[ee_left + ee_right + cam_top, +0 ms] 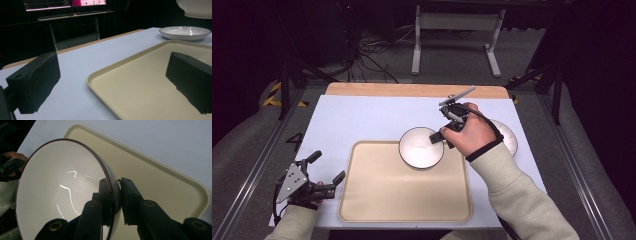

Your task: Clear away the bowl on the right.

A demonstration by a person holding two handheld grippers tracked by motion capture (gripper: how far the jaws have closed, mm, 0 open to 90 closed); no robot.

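The bowl [421, 147] is round and white inside, with a thin dark line around its rim. It looks shiny, and little bright streaks of light show on its inside. It is empty. The right claw [117, 195] pinches its rim, one jaw inside the bowl and one jaw outside. The bowl is up in the air, above the far edge of the tray [404, 200]. In the right gripper view it is tipped, so its open side faces the camera. The tray is flat, cream-colored, with round corners, and lies on the tabletop [362, 115].
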